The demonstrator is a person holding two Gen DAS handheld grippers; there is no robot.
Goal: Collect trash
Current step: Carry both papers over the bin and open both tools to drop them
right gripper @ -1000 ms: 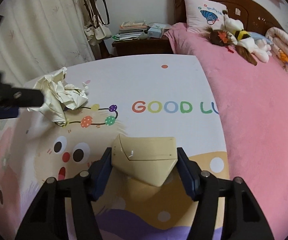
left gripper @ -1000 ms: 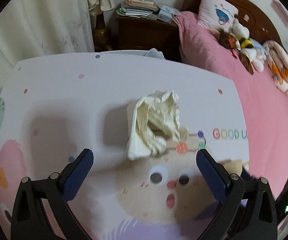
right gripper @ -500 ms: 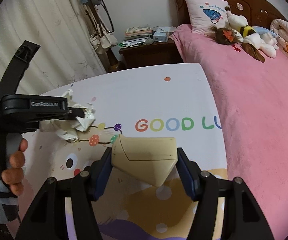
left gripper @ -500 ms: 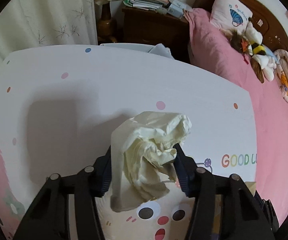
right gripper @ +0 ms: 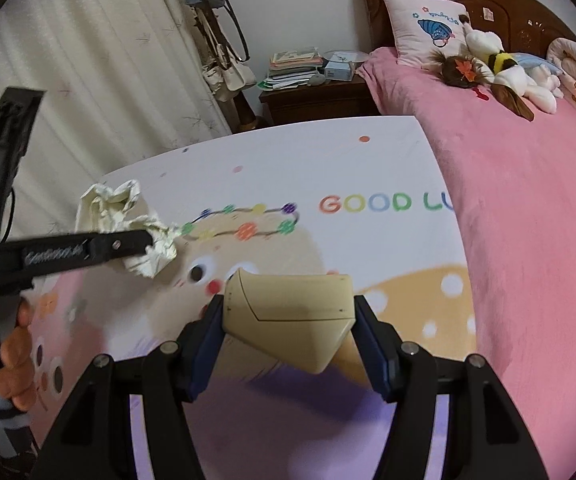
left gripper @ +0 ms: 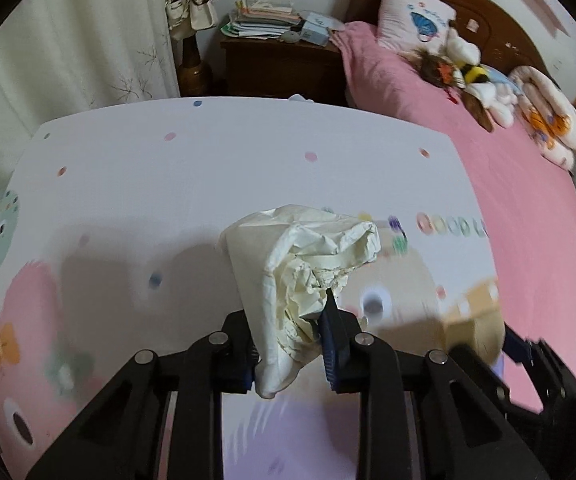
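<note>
Trash for collection was in both grippers, over a white cartoon-printed table cover (left gripper: 215,184) lettered "GOOD LU" in colours. Beside the table lay a pink-blanketed bed (right gripper: 528,208) with a dark wooden headboard, carrying a pink pillow (right gripper: 424,28) and a heap of plush toys (right gripper: 500,72). A dark wooden nightstand (left gripper: 283,64) stacked with papers stood beyond the table's far edge, next to cream curtains (right gripper: 87,64).

A crumpled cream paper wad (left gripper: 300,280) sat pinched between the blue pads of the left gripper (left gripper: 288,352), its bulk sticking out past the fingertips. A second earlier those jaws had stood wide with the wad lying on the cover ahead of them; they had just been closing and now pressed into the paper on both sides. From the right wrist view the wad (right gripper: 127,224) appeared clear of the cover, and a person's hand (right gripper: 11,356) gripped the left gripper's handle.

A tan folded cardboard piece (right gripper: 288,320) was clamped between the pads of the right gripper (right gripper: 288,352), jaws about half spread across its width, the same grip as a second before.
</note>
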